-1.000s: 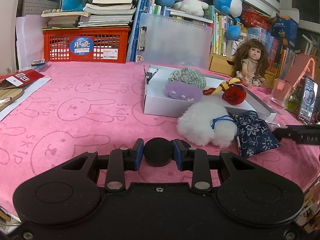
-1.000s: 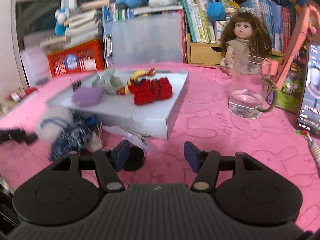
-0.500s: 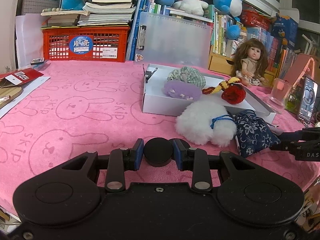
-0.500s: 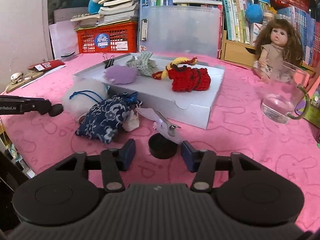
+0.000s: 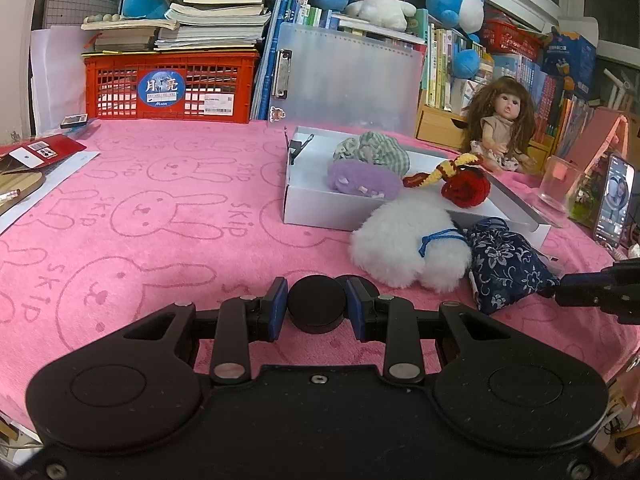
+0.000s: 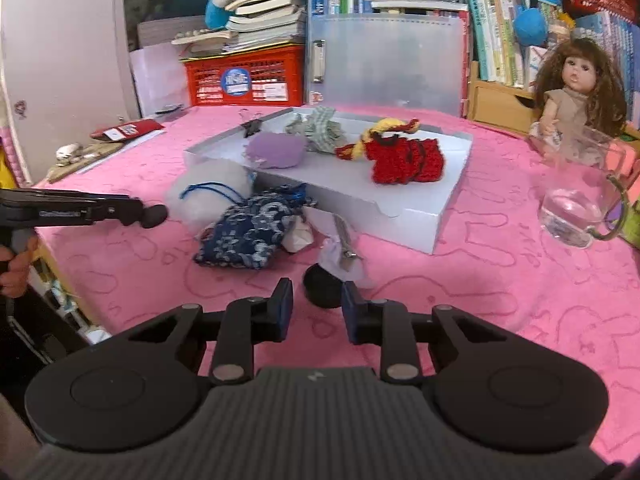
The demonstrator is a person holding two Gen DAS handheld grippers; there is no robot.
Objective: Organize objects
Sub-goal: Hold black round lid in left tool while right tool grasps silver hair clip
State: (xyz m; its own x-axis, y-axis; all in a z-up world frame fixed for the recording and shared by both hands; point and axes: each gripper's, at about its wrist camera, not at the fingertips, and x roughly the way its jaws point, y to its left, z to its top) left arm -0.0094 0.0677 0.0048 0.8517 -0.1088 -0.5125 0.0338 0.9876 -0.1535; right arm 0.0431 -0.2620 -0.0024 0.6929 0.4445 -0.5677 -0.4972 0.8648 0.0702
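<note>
Pink terry cloth point(image 5: 160, 216) w/ outlined bunnies covers table. 1 flat white card tray point(image 6: 420, 200), rectangular, low walls, holds 3 soft items: lilac plush pad point(image 6: 275, 151), green-check fabric wad point(image 6: 320, 128), red crochet piece point(image 6: 404, 159) w/ yellow-red cord. Just in front of tray, on cloth: 1 white fluffy pouch point(image 5: 404, 240), round, blue drawstring; touching it, 1 navy floral cloth bag point(image 5: 508, 268). 1 clear glass mug point(image 6: 580, 204), some water, right of tray. 1 doll point(image 5: 500, 124), curly brown hair, behind. L gripper point(image 5: 317, 306): blue pads clamped on 1 small black disc point(image 5: 316, 307), matte, round. R gripper point(image 6: 316, 312): jaws closing, second black disc point(image 6: 323, 288) just ahead of tips, between them; contact – can't tell.
</note>
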